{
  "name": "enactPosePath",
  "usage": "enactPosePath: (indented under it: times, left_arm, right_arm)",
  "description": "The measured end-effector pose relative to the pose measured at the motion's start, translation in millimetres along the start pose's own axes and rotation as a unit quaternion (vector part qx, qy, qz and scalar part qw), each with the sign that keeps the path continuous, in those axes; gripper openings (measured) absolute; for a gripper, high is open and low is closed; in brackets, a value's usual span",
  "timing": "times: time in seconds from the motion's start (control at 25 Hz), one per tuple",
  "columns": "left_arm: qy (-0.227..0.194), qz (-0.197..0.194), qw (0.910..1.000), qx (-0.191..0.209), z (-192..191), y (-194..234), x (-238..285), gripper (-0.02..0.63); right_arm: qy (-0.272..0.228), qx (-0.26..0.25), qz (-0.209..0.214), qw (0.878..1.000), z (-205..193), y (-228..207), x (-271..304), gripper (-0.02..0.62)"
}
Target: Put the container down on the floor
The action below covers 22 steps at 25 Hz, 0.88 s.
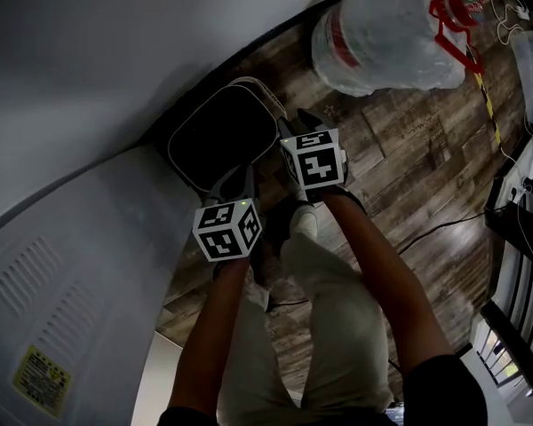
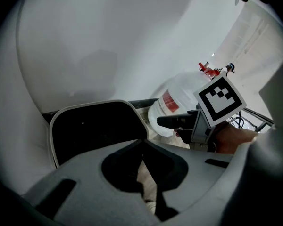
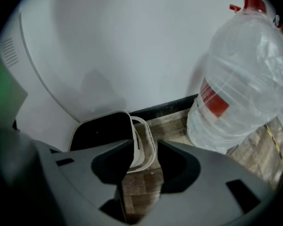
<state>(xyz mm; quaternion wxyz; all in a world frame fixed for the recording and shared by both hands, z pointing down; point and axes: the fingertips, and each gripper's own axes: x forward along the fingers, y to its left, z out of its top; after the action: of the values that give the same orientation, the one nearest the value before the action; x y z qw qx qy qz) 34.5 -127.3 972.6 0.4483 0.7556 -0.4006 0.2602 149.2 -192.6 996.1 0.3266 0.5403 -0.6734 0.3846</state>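
The container (image 1: 222,133) is a white bin with a dark inside and a thin white handle (image 3: 151,147). It stands on the wood floor against the wall (image 1: 98,51). My right gripper (image 1: 290,131) is open at the bin's right side; in the right gripper view its jaws (image 3: 144,150) stand apart, with the bin's side wall (image 3: 137,145) and handle just beyond the tips. My left gripper (image 1: 235,183) hovers at the bin's near edge. In the left gripper view its jaws (image 2: 142,147) meet at the tips and nothing shows between them, with the bin (image 2: 92,131) just ahead.
A large clear water bottle (image 1: 382,34) with a red label and red cap stands on the floor right of the bin. A white appliance (image 1: 62,273) fills the lower left. Cables (image 1: 444,224) and a metal rack (image 1: 524,264) lie at the right. The person's legs are below the grippers.
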Motion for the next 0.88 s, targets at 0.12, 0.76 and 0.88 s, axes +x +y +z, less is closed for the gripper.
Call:
enactPosePath:
  times: [0.12,0.76,0.88]
  left_arm:
    - [0.0,-0.005,1.0,0.006,0.2,-8.0,-2.5,0.017]
    - [-0.004,-0.007,0.9998,0.016,36.5,-46.5,-66.8,0.017]
    - [0.003,-0.01,0.9997,0.02,42.4,-61.3,-85.2,0.017]
  right_arm:
    - [0.0,0.006,-0.003,1.0,-2.8,-3.4,-6.3,0.14]
    - [0.001,0.055,-0.003,0.998,13.4,1.2,-88.7,0.14]
    - [0.007,0.067,0.003,0.998,18.6,6.6,-112.2,0.14]
